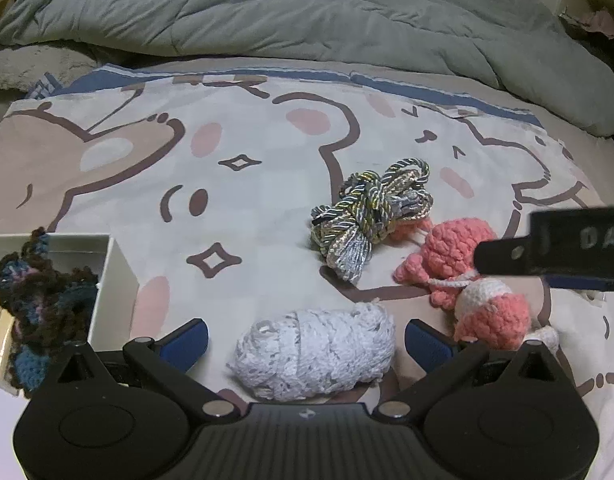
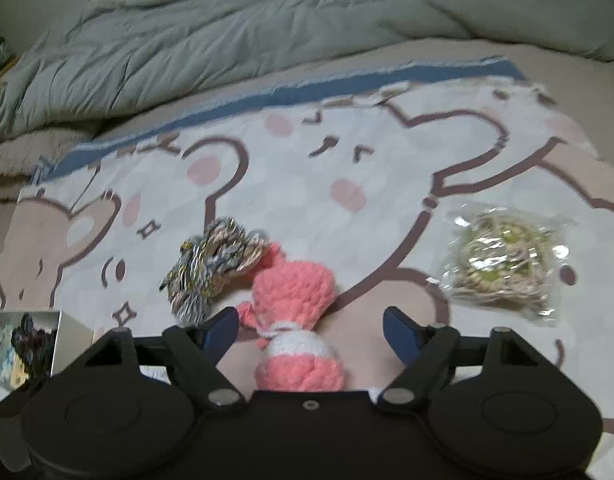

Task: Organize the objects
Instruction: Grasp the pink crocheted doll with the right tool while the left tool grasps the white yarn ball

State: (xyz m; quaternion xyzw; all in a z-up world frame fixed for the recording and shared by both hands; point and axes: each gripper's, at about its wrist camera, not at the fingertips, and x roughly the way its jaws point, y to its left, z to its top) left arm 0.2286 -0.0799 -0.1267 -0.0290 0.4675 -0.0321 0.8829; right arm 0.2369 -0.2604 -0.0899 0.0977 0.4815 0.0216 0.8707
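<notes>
Likely a home bedroom: rumpled grey duvet (image 1: 307, 20) behind a cartoon-bear bedsheet (image 1: 247, 140)

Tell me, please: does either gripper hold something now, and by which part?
Nothing is held. The left gripper is open around the white yarn; the right gripper is open around the pink yarn.

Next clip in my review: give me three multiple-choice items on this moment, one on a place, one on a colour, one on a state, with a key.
1. Where does the white lace bundle lie?
A. Inside the white box
B. Between the left gripper fingers
C. On the grey duvet

2. What colours is the crocheted piece before the right gripper?
A. Pink and white
B. Green and gold
C. Blue and brown

3. How do the right gripper's jaws stand?
A. Shut on the piece
B. Open around it
C. Out of view

Key: 1 B, blue pads flank it on the bear-print cloth; 2 A, pink with a white band; 3 B, the pads stand apart either side.
</notes>
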